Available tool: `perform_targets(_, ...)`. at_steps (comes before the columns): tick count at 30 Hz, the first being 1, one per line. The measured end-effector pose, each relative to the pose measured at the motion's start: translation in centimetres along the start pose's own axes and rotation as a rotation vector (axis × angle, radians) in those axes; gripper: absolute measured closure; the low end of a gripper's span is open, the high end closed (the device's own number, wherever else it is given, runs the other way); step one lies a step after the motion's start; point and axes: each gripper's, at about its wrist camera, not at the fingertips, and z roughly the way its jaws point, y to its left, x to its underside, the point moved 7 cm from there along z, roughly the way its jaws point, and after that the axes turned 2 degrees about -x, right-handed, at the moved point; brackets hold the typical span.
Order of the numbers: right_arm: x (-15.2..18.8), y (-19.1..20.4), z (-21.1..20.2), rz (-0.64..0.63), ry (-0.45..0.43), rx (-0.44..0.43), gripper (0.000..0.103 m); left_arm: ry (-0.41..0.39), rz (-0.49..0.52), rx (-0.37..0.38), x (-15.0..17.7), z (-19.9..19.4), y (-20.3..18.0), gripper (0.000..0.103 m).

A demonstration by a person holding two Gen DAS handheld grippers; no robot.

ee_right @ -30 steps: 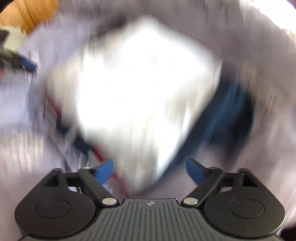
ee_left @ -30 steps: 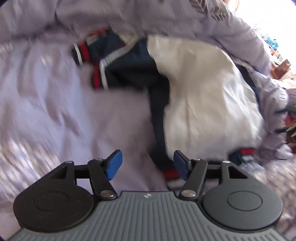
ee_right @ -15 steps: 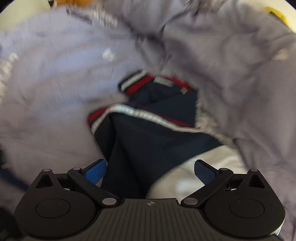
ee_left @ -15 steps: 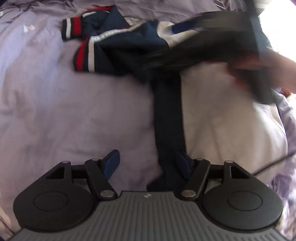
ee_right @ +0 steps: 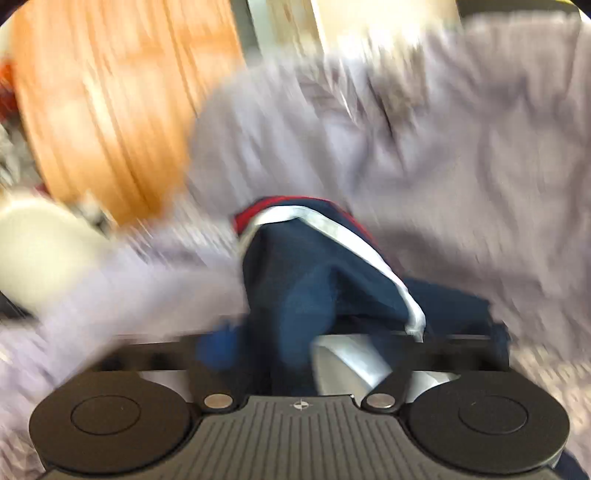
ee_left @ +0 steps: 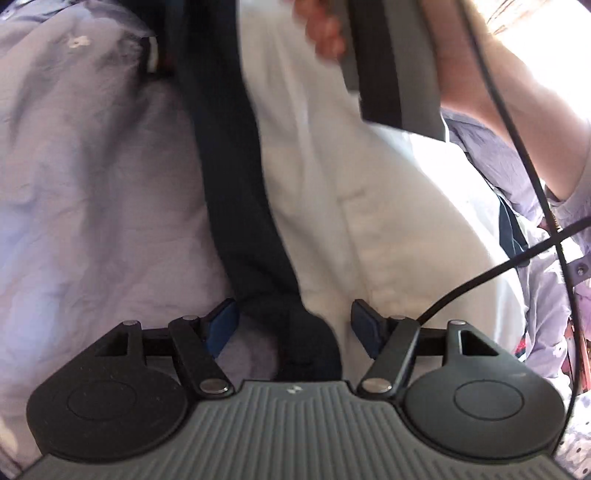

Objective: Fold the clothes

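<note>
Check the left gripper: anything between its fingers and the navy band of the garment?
Nothing visible. The navy band already runs down between the open fingers of the left gripper, nearer the left pad, on the lavender sheet. The black cable crosses off to the right, clear of it.

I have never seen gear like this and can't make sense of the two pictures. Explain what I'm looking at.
There is no robot here. A person holds a two-fingered tool in each hand, and a wide-angle camera on each tool looks out along its fingers.

The left tool's view shows the left gripper, jaws open, straddling the navy band of a navy and white garment that lies on a lilac bedsheet. Nothing is pinched. At the top right, the person's hand holds the other tool.

The right tool's view is blurred. The right gripper is over the garment's navy sleeve, which has red and white stripes; its jaws are opening. Whether it holds cloth I cannot tell.
</note>
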Motion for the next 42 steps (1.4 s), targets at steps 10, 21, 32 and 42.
perform_targets(10, 11.0, -5.5, -18.1, -0.064, 0.164, 0.016, 0.023, -0.131, 0.090, -0.148, -0.9, -5.3, 1.0, 0.035)
perform_targets(21, 22.5, -1.9, -19.3, -0.294, 0.281, 0.299, 0.052, -0.207, 0.151, -0.311, -2.9, -8.2, -1.1, 0.033)
perform_targets(32, 25.8, 10.8, -18.4, -0.378, 0.414, -0.177, 0.081, -0.222, 0.081, -0.377, -3.1, -9.5, 0.0, 0.033)
perform_targets(42, 27.8, 12.5, -15.1, -0.507, 0.354, -0.134, 0.020, -0.209, 0.043, -0.382, -2.7, -9.3, 0.7, 0.033)
